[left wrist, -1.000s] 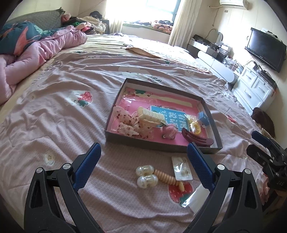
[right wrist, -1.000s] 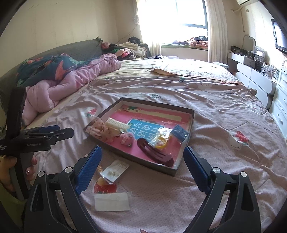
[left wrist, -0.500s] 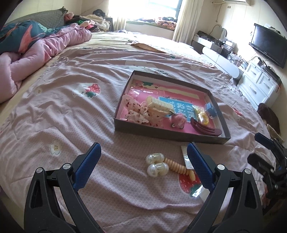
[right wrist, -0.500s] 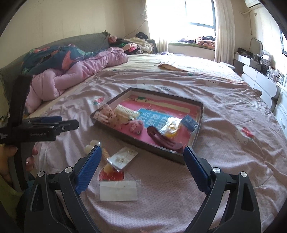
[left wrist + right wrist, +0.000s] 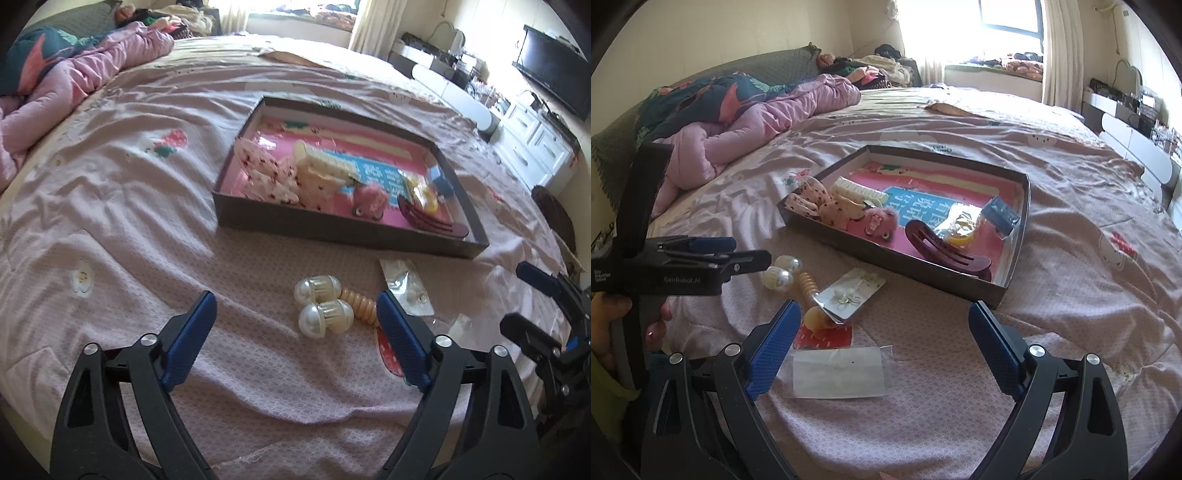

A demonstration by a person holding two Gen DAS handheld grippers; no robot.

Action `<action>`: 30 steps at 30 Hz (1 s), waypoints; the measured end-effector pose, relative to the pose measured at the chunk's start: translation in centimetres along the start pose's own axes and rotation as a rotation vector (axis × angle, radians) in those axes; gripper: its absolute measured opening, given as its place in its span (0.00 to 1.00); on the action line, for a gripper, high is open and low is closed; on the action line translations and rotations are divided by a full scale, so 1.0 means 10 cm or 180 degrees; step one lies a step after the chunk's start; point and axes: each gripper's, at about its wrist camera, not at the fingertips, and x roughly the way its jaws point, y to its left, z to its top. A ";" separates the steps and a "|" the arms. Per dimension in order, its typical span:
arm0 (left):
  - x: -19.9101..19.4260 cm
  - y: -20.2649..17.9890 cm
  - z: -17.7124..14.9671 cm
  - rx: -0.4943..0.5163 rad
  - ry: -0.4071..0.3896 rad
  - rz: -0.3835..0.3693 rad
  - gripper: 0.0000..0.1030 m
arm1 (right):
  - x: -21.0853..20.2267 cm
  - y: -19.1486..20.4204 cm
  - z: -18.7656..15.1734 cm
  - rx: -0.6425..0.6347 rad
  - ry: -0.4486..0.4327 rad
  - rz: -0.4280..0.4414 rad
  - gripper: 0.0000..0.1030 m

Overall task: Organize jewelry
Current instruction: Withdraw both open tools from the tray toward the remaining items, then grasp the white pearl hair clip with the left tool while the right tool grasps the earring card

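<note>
Several hair pieces already lie in the tray (image 5: 343, 230). Left on the bed (image 5: 147, 229) at its 6 o'clock: the pearl hair clip (image 5: 325, 308), earring card (image 5: 851, 293) and clear packet (image 5: 838, 373). The left claw (image 5: 295, 325) is closing, nothing between; the right claw (image 5: 882, 345) gapes empty.

a home bedroom: bed (image 5: 147, 229), quilt (image 5: 768, 122), television (image 5: 554, 88).
</note>
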 end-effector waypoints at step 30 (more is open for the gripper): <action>0.26 0.46 0.08 -0.0395 0.0242 -0.0379 0.29 | 0.99 0.21 0.17 0.0367 0.0695 0.0389 0.43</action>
